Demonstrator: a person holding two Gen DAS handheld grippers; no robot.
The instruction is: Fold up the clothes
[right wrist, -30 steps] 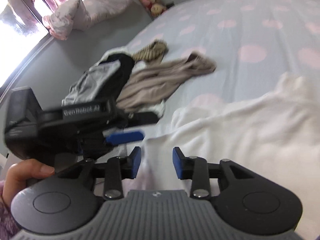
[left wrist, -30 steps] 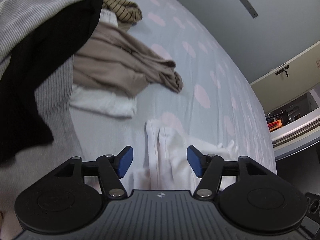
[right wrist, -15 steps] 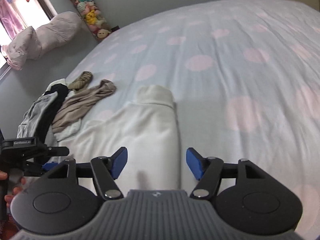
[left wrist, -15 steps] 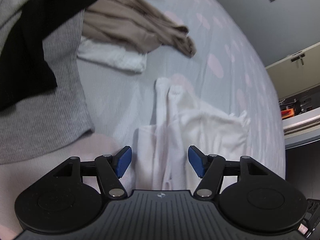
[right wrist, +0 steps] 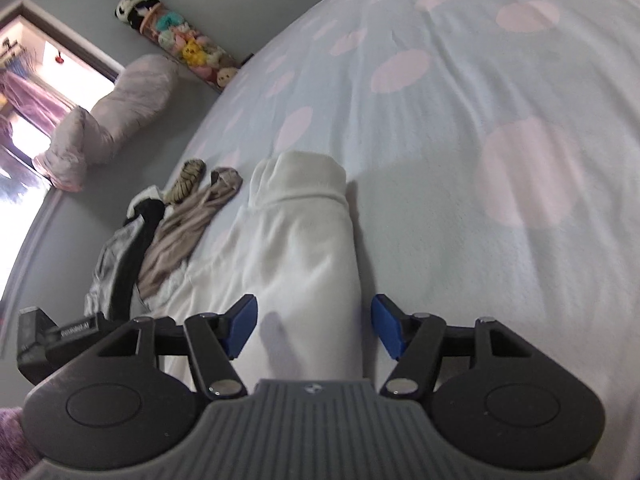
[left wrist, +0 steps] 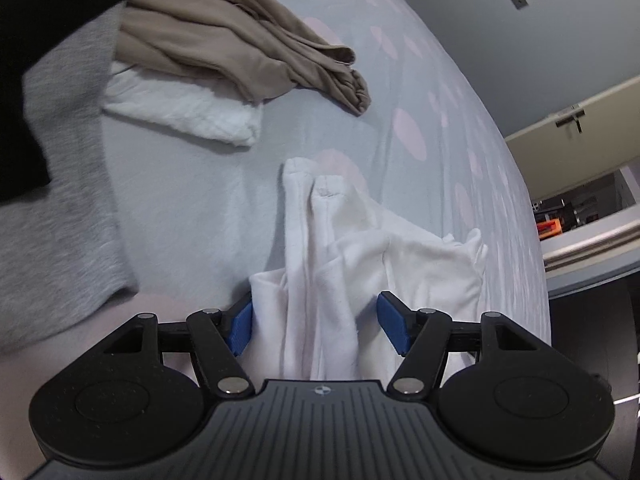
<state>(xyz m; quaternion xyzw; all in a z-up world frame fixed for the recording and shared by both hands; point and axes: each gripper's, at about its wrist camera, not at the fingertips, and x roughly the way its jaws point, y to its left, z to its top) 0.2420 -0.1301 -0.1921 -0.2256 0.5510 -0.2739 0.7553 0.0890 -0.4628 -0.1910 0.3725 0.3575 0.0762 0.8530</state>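
Gripper spacing has changed on the right side: one second ago the right gripper (right wrist: 314, 330) had its blue pads drawn close together over the edge of the white garment (right wrist: 296, 248); half a second ago they were wide apart, and they remain spread now, holding nothing, with a long white section ending in a ribbed cuff (right wrist: 304, 178) running forward between them. The left gripper (left wrist: 318, 328) has been spread at all three moments and straddles a bunched, creased strip of the same white garment (left wrist: 320, 264), pinching nothing. Over that second its view has travelled away from the pile of other clothes, a tan garment (left wrist: 224, 48) over a white folded item (left wrist: 180, 114) with grey fabric (left wrist: 60, 184) beside it, and closer over the white garment. The white garment lies on the dotted bedsheet (right wrist: 500, 120), set apart from the pile. The release on the right probably means one section was laid down and let go. Whether the garment is now partly folded or only spread for folding cannot be settled, as the left view is blurred and the creases are ambiguous. Both tools stand positioned for a fresh grasp on the cloth beneath them.
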